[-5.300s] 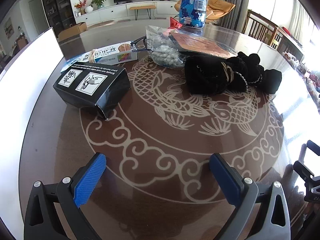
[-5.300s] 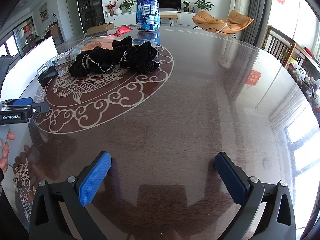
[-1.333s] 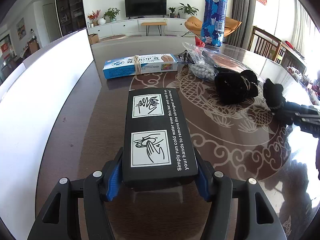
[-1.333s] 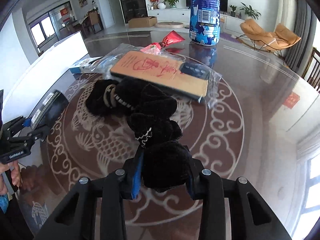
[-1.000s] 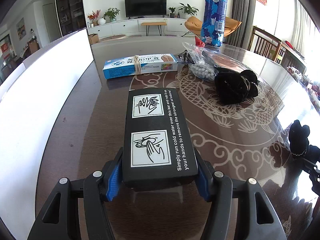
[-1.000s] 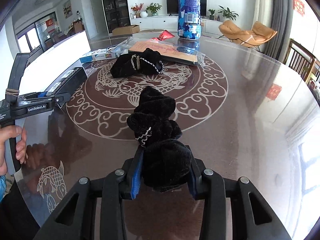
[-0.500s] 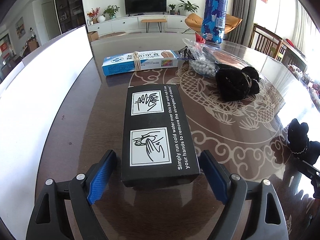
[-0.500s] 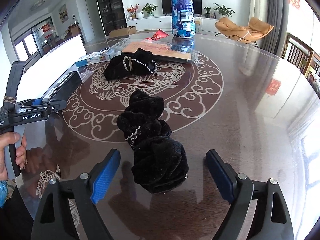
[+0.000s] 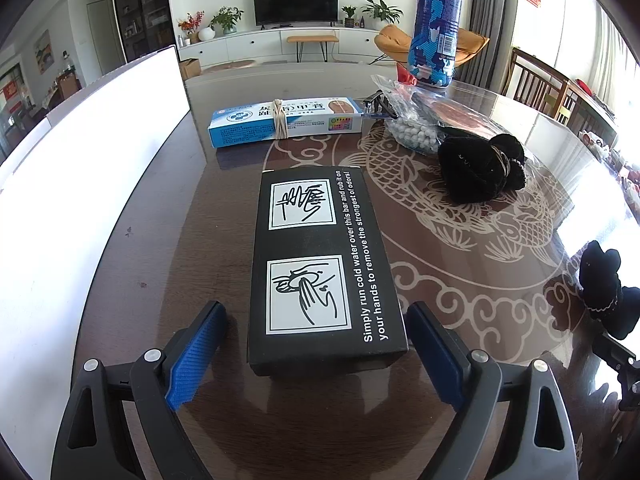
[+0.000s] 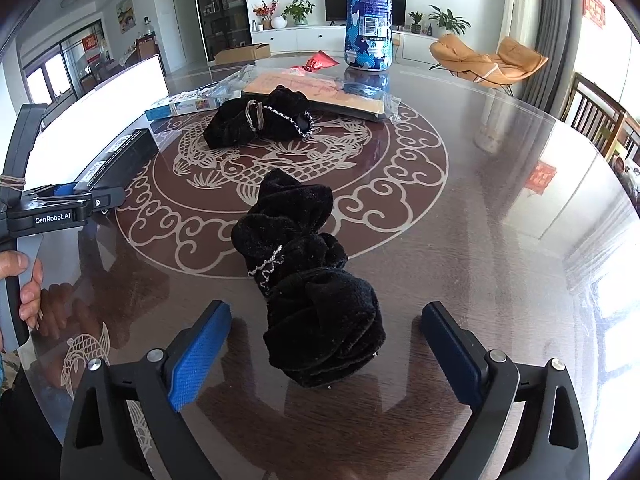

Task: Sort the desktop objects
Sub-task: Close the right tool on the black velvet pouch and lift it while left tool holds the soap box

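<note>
The black box (image 9: 322,268) with hand-washing pictograms lies flat on the table (image 9: 168,264) between the pads of my left gripper (image 9: 316,350); the jaws are opening, pads clear of its sides. My right gripper (image 10: 326,350) is likewise opening around the near black velvet scrunchie bundle (image 10: 312,288), not touching it. A second bundle (image 10: 260,122) lies farther off, partly covering a bagged board (image 10: 320,90). The blue bottle (image 10: 368,16) is cut off at the top.

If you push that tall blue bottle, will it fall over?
Probably, yes. The blue bottle stands upright and looks tall and narrow, so a push near its top would likely tip it. The table looks glossy, so a low push might slide it instead.
</note>
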`<move>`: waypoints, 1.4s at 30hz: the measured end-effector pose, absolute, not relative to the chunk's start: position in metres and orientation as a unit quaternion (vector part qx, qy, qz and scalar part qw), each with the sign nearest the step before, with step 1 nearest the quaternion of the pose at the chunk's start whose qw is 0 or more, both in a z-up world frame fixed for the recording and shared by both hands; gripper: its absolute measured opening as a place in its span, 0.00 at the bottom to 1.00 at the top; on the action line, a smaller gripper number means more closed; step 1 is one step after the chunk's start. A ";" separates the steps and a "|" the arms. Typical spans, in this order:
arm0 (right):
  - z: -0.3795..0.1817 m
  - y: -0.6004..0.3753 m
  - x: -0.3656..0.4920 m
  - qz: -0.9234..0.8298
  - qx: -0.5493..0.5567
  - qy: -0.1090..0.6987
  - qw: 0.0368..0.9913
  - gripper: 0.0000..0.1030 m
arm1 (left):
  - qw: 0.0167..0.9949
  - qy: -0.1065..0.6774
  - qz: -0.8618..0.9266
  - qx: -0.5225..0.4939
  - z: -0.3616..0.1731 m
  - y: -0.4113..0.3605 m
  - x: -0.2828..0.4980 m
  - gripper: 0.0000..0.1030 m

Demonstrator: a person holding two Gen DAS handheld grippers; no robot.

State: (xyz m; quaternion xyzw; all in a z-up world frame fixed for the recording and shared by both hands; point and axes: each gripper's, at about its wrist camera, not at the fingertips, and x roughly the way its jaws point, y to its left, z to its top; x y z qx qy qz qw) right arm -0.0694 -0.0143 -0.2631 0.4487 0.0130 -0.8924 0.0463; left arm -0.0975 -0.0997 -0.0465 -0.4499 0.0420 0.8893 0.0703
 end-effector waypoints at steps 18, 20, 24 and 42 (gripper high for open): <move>-0.264 -0.017 -0.070 -0.890 0.452 0.022 0.044 0.97 | 0.066 0.040 0.887 -0.455 -0.048 -0.101 -0.100 0.96; -0.264 -0.017 -0.070 -0.891 0.452 0.022 0.044 0.97 | 0.066 0.040 0.887 -0.455 -0.048 -0.101 -0.100 0.96; -0.264 -0.017 -0.070 -0.891 0.452 0.022 0.044 0.97 | 0.066 0.039 0.887 -0.455 -0.048 -0.101 -0.100 0.96; -0.249 0.036 -0.102 -0.825 0.530 -0.120 0.155 0.97 | 0.120 0.087 0.845 -0.515 -0.038 -0.097 -0.126 1.00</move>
